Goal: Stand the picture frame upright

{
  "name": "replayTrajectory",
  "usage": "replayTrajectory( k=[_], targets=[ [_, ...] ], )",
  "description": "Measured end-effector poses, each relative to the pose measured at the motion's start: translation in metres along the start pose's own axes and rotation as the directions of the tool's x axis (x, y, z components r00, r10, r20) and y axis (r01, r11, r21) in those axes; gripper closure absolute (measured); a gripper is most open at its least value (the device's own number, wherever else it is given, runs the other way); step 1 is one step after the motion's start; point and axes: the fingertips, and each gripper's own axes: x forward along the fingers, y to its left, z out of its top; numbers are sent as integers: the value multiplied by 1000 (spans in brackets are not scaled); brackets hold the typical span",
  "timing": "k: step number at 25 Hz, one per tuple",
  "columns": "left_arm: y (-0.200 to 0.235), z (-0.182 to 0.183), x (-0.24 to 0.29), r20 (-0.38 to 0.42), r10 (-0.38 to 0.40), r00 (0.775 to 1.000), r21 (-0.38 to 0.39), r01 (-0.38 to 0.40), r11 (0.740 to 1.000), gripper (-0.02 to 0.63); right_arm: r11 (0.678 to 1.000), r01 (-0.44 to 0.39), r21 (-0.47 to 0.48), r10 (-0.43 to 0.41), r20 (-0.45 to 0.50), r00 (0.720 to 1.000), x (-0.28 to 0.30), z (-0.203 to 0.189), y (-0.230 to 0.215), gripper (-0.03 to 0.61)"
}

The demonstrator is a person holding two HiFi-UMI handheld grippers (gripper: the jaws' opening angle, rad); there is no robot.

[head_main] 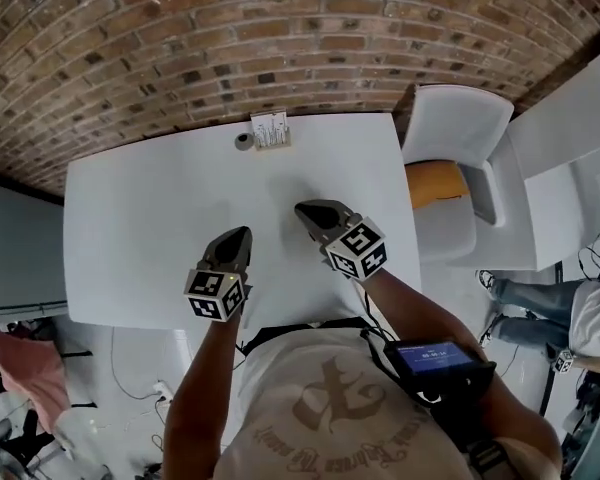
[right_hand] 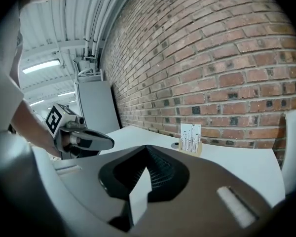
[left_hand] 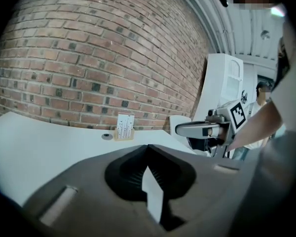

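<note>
The picture frame [head_main: 270, 129] is a small white card with dark plant drawings in a wooden holder. It stands upright at the far edge of the white table [head_main: 130, 228], against the brick wall, and is also seen in the left gripper view [left_hand: 124, 127] and the right gripper view [right_hand: 190, 138]. My left gripper [head_main: 242, 233] and right gripper [head_main: 302, 209] hover side by side over the table's near half, well back from the frame. Both are shut with nothing between the jaws. Each shows in the other's view: right gripper [left_hand: 180, 130], left gripper [right_hand: 108, 142].
A small round grey disc [head_main: 244, 141] lies just left of the frame. A white chair with an orange cushion [head_main: 435, 183] stands past the table's right edge. Another person [head_main: 540, 308] sits at the far right. A grey cabinet [head_main: 20, 248] flanks the left.
</note>
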Motion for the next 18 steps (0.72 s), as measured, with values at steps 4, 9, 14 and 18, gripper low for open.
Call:
replayTrajectory(
  k=[4,9,14,18],
  targets=[
    [-13,0,-21,18,6,1000,-1,-6,1000,612,1000,-11,14,11,24,1000,-17,2,13,572],
    [-30,-5,-44,41,22,999,-21,-21,1000,612,1000,-26,17,26,17,1000,-42,-8,25,572],
    [-44,-22,-57,37,44,998,-57,-42,997,611,999,-33,15,32,30,999,-60,-11,30,572],
    [-58,-26,-57,47,45,998,-92,-40,995,612,999,-38,19,38,44,998,-72,-13,31,572]
  ],
)
